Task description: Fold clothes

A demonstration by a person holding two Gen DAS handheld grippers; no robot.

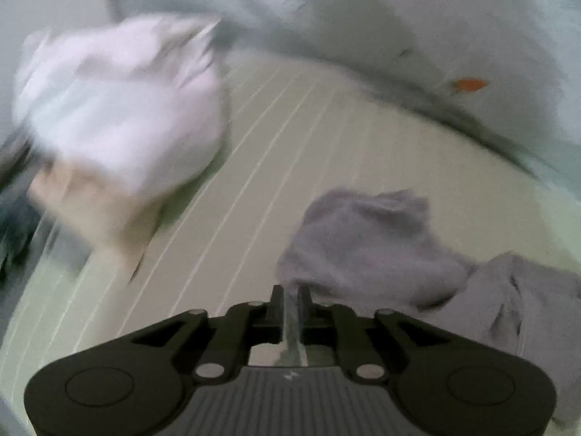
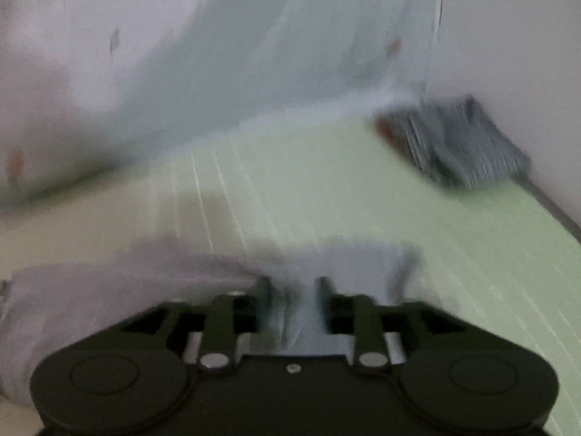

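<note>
Motion blur smears the white pile of clothes (image 1: 120, 109) near the left edge of the bed (image 1: 290, 167); a dark shape (image 1: 14, 225) is cut off there. In the right wrist view, a blurred grey object (image 2: 461, 141) at the bed's far right corner cannot be identified.

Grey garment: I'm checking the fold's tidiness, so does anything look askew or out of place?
Yes. The grey garment lies bunched and crumpled on the green sheet, not flat. The left hand-held gripper and right hand-held gripper each pinch an edge of it. Motion blur hides finer detail.
</note>
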